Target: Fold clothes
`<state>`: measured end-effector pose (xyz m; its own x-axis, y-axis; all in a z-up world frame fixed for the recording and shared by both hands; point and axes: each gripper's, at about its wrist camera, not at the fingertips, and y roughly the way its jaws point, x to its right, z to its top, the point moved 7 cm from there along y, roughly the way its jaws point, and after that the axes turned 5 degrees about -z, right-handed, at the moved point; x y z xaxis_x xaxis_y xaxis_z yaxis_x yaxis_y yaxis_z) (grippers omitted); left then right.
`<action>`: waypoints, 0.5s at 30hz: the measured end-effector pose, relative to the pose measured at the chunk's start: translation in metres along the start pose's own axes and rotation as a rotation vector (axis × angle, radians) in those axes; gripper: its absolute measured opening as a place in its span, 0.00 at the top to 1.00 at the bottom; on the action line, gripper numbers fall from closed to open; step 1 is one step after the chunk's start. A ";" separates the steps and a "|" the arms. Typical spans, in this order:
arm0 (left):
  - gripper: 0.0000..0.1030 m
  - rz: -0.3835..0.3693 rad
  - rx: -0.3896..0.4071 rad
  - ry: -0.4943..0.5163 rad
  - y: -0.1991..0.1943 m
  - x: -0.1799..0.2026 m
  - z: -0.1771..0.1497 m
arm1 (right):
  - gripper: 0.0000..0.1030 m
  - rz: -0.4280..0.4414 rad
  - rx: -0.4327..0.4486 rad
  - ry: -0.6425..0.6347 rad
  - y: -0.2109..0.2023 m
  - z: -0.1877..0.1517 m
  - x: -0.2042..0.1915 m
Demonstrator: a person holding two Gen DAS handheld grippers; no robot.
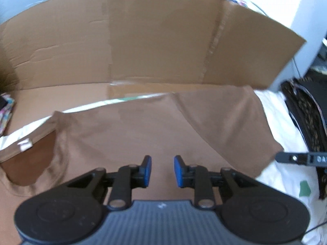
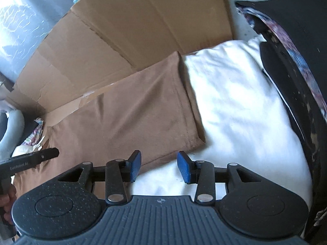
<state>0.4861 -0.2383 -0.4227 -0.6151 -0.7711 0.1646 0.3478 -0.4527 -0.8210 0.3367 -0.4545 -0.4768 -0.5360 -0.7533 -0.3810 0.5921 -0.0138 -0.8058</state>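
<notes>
A brown T-shirt point(image 1: 143, 134) lies flat on a white sheet, neck opening with a white label at the left, one sleeve spread to the right. My left gripper point(image 1: 162, 170) is open and empty, hovering over the shirt's middle. In the right wrist view the shirt point(image 2: 132, 118) lies left of centre, its sleeve edge ending near the jaws. My right gripper point(image 2: 159, 167) is open and empty, above the sleeve's corner and the white sheet point(image 2: 235, 102). The left gripper's finger point(image 2: 40, 155) shows at the left edge of that view.
A large flattened cardboard sheet point(image 1: 153, 40) stands behind the shirt. A dark patterned garment point(image 2: 296, 81) lies along the right side. Colourful cloth point(image 1: 6, 114) sits at the far left. The right gripper's finger point(image 1: 296, 158) pokes in at the right of the left wrist view.
</notes>
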 end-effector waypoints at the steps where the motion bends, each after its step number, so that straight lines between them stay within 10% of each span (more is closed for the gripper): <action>1: 0.75 -0.008 -0.010 0.009 0.003 0.006 -0.001 | 0.55 0.000 -0.001 0.019 0.001 -0.001 0.004; 12: 0.76 -0.058 -0.116 0.043 0.027 0.042 -0.009 | 0.56 0.061 -0.010 0.214 0.019 -0.001 0.026; 15: 0.76 -0.070 -0.139 0.052 0.032 0.049 -0.014 | 0.71 0.054 -0.005 0.191 0.022 0.001 0.022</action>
<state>0.4568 -0.2839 -0.4486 -0.6716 -0.7139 0.1981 0.2037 -0.4350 -0.8771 0.3384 -0.4724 -0.5022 -0.6082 -0.6148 -0.5021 0.6202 0.0267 -0.7840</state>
